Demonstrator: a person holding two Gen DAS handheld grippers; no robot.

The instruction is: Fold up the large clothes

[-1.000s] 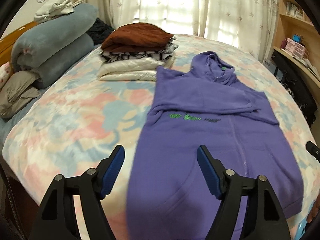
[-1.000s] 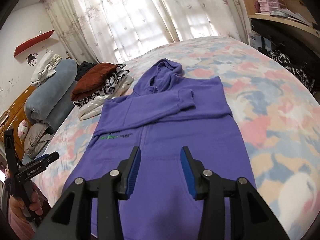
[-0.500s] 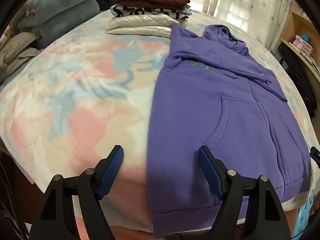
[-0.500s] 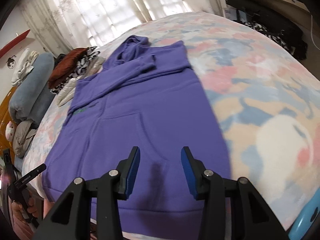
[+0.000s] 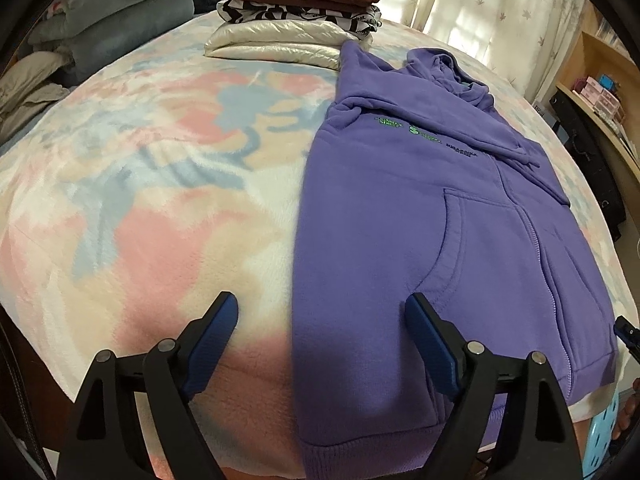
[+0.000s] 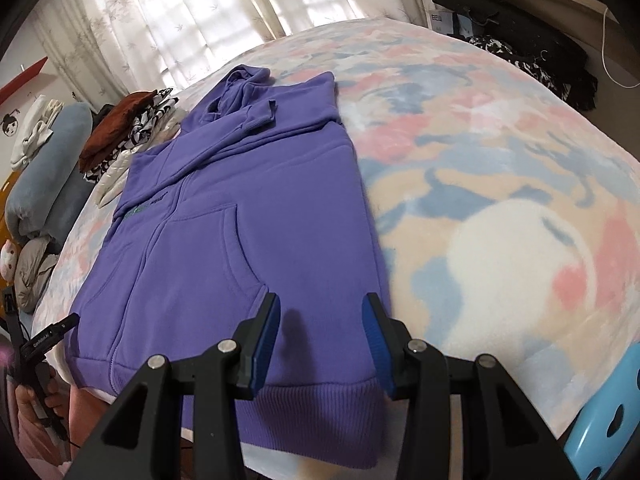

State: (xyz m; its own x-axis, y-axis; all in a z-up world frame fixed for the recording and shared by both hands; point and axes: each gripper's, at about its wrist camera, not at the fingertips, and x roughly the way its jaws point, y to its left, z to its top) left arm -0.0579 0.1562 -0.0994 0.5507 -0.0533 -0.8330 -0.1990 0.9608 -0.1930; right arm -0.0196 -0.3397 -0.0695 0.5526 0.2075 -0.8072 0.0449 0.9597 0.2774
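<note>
A purple zip hoodie lies flat on the bed, front up, both sleeves folded across the chest, hood far from me, ribbed hem at the bed's near edge. It also shows in the right wrist view. My left gripper is open and empty, just above the hem's left corner. My right gripper is open and empty, just above the hem's right corner. The left gripper also shows at the left edge of the right wrist view.
The bed carries a pastel fleece blanket. A stack of folded clothes sits beyond the hoodie's left shoulder. Rolled grey bedding lies far left. A blue stool stands by the bed edge. Shelves line the right wall.
Both grippers have pulled back and dropped from over the hoodie's body to its hem at the near bed edge. Both stayed open. The hoodie has not moved.
</note>
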